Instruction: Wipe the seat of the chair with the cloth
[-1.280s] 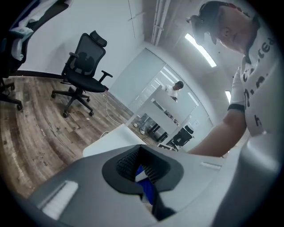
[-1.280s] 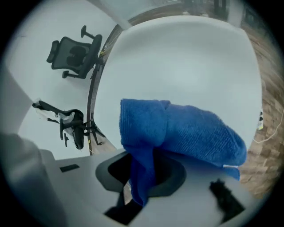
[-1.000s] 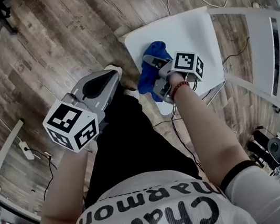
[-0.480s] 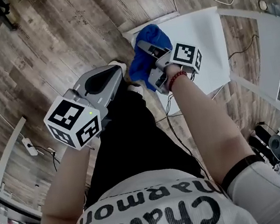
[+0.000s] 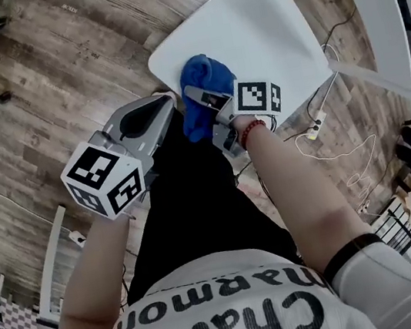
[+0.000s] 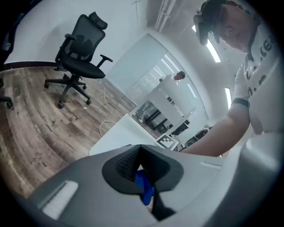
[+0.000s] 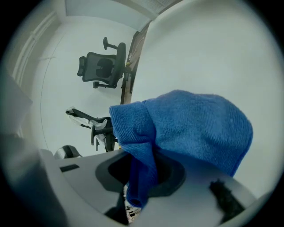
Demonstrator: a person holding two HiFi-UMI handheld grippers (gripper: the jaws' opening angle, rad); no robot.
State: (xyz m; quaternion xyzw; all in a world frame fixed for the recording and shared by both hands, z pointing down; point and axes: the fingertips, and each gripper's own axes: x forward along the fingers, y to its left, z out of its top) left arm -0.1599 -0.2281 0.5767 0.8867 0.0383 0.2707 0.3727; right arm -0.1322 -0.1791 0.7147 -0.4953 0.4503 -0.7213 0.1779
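Blue cloth (image 5: 195, 90), in right gripper (image 5: 203, 100), on seat (image 5: 260, 25); shirt (image 5: 216, 323) reads "Chateau".

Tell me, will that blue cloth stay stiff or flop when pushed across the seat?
Probably floppy: the blue cloth droops in soft folds over the right gripper, whose jaws pinch one edge. Its looped weave may drag slightly on the smooth white seat rather than slide.

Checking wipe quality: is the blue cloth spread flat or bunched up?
Bunched up: the cloth forms a folded lump, one fold pinched between the right gripper's jaws.
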